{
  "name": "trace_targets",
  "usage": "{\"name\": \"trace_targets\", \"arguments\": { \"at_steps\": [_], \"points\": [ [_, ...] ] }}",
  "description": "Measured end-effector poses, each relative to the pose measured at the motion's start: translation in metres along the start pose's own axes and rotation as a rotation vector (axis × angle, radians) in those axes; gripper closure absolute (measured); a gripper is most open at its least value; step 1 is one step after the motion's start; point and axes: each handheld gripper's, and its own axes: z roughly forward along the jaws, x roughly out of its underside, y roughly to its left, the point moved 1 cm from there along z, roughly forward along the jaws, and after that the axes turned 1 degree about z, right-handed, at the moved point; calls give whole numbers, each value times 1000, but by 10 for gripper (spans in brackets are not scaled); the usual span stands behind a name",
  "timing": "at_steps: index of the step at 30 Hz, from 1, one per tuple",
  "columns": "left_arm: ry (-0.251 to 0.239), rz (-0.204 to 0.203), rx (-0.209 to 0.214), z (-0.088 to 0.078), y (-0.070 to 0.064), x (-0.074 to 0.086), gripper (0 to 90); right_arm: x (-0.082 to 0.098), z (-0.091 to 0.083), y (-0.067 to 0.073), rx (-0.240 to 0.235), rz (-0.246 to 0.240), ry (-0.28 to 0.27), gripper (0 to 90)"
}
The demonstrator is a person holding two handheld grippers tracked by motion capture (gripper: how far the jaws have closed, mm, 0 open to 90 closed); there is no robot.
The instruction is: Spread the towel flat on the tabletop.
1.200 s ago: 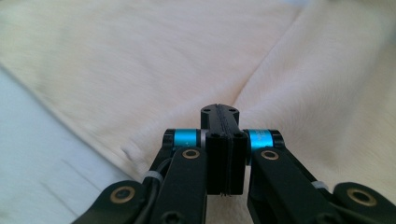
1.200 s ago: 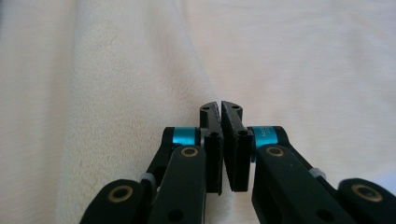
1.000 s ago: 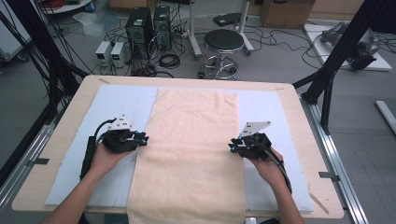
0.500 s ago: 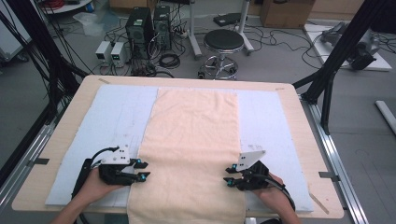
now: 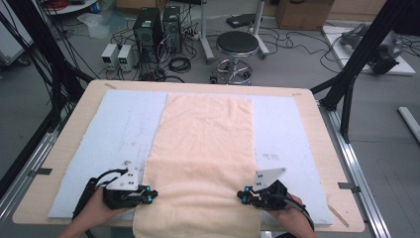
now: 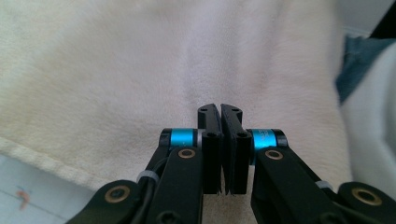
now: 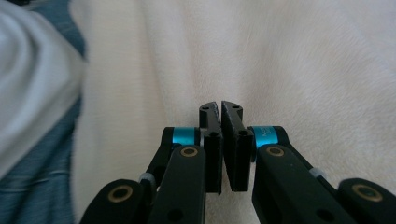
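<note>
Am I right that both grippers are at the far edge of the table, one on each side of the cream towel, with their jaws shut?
Not quite: the left gripper and right gripper are at the near edge of the table, by the person, not the far edge, as the high view shows. The rest holds: they sit on either side of the cream towel, with jaws shut.

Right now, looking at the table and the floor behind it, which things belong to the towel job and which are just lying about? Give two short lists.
In the job:
- towel, near end folded over
- left hand-held gripper, shut at the towel's left edge
- right hand-held gripper, shut at its right edge
- blue mat beneath

Lying about:
- stool
- computer towers
- cardboard box
- floor cables
</note>
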Motion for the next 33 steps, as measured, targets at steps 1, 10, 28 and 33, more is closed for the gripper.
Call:
{"name": "trace_targets", "arguments": {
  "at_steps": [1, 10, 28, 33],
  "points": [
    [-23, 8, 14, -8, -10, -1, 867, -1, -6, 9, -10, -9, -11, 872],
    [-115, -2, -36, -35, -29, -6, 682, -14, -37, 40, -4, -75, -39, 666],
    [35, -53, -98, 25, 21, 6, 558, 21, 0, 1, -12, -9, 42, 565],
    [26, -50, -105, 22, 25, 4, 547, 18, -4, -6, 19, 19, 28, 521]
  ]
}}
